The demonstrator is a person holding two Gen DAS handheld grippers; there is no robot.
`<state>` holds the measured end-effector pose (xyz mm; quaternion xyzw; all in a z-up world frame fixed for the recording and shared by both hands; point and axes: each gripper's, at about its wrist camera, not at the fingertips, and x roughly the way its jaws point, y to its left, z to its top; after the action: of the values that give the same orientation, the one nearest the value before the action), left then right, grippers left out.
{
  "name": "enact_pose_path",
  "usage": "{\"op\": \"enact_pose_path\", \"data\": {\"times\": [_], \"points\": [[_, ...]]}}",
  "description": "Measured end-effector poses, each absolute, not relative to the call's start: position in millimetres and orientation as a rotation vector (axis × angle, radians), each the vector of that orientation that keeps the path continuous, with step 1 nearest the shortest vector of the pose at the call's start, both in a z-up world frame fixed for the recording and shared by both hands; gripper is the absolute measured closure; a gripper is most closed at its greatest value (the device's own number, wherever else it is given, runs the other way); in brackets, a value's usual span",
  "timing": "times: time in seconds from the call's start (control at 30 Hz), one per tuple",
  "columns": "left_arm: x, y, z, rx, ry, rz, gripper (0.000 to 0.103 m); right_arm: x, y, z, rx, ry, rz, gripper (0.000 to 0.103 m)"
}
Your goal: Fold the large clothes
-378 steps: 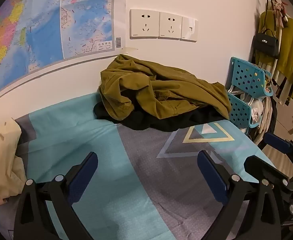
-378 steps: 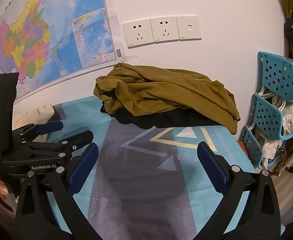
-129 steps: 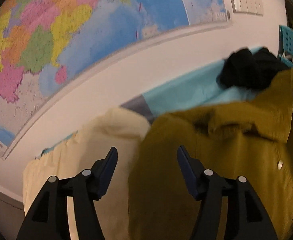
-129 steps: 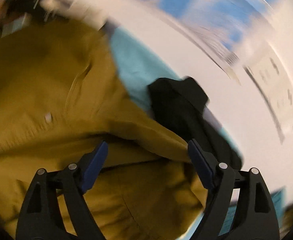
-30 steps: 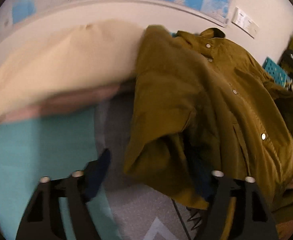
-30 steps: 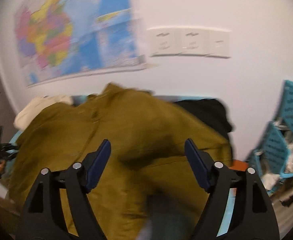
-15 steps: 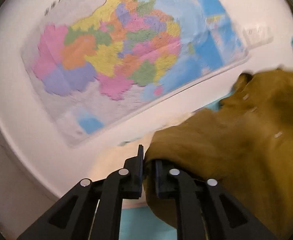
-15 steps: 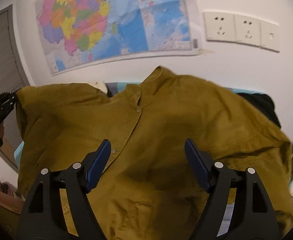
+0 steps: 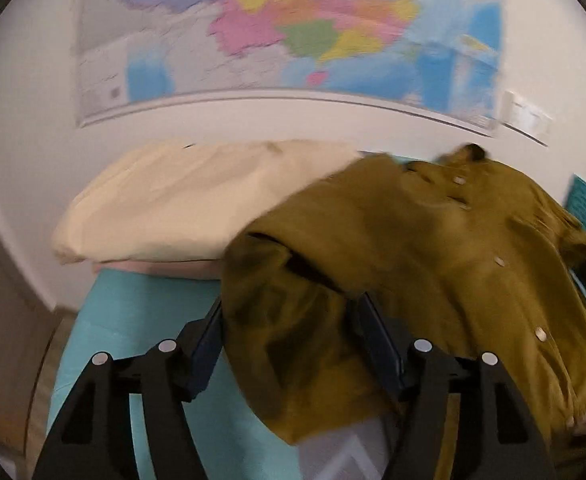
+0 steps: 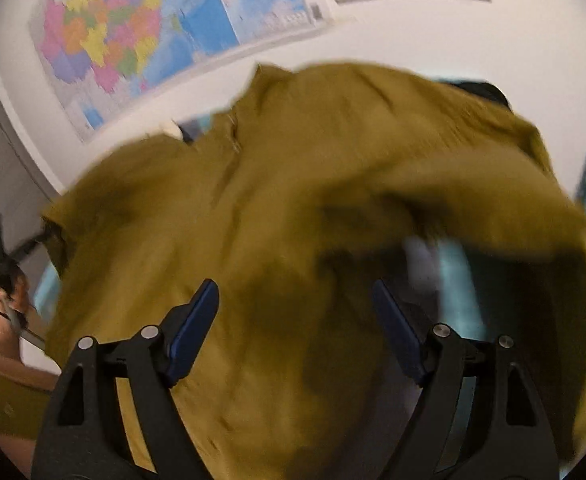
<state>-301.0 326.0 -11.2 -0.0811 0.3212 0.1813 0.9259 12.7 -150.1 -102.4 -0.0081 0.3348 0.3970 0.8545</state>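
The olive shirt [image 9: 433, 248] spreads over the bed [image 9: 141, 320] ahead of both grippers, buttons up. Judged risk: its bunched sleeve could stay crumpled under the fold. The left gripper [image 9: 289, 344] has just been opening; sleeve cloth lies between its parted jaws, unpressed. The right gripper [image 10: 295, 328] hovers wide above the cloth, empty.

Half a second ago the left gripper [image 9: 289, 344] pinched the olive-green cotton button shirt [image 9: 433, 264]; its jaws have just been opening, with cloth loose between them.
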Motion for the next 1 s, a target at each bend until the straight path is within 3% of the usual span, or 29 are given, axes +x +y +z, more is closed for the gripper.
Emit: {"op": "enact_pose_path", "data": {"times": [0.1,0.27,0.3,0.37,0.4,0.6,0.7,0.73,0.83,0.9,0.97,1.0], "points": [[-292,307,-18,-0.16,0.683,0.299,0.028,-1,-160,-119,-0.019,0.749,0.826,0.027],[-268,276,-45,-0.155,0.744,0.212,0.026,-32,-145,-140,-0.123,0.782,0.848,0.036],[-266,274,-48,-0.158,0.75,0.206,0.026,-32,-144,-144,-0.113,0.792,0.851,0.044],[-264,266,-56,-0.15,0.765,0.195,0.026,-31,-145,-145,-0.107,0.774,0.846,0.101],[-265,263,-57,-0.146,0.768,0.2,0.025,-29,-153,-142,-0.067,0.764,0.846,0.102],[-265,264,-59,-0.165,0.772,0.212,0.02,-24,-225,-108,0.156,0.647,0.791,0.102],[-262,270,-63,-0.187,0.791,0.225,0.018,-35,-218,-109,0.059,0.646,0.753,0.102],[-261,272,-66,-0.196,0.801,0.228,0.018,-35,-220,-111,0.099,0.66,0.763,0.097],[-259,271,-71,-0.206,0.817,0.223,0.018,-50,-236,-122,0.213,0.688,0.829,0.061],[-260,268,-73,-0.201,0.822,0.214,0.018,-69,-229,-130,0.181,0.708,0.864,0.058],[-263,262,-71,-0.181,0.807,0.184,0.018,-85,-222,-137,0.185,0.719,0.886,0.037],[-263,258,-69,-0.167,0.799,0.177,0.018,-91,-220,-142,0.179,0.713,0.894,0.032]]}}
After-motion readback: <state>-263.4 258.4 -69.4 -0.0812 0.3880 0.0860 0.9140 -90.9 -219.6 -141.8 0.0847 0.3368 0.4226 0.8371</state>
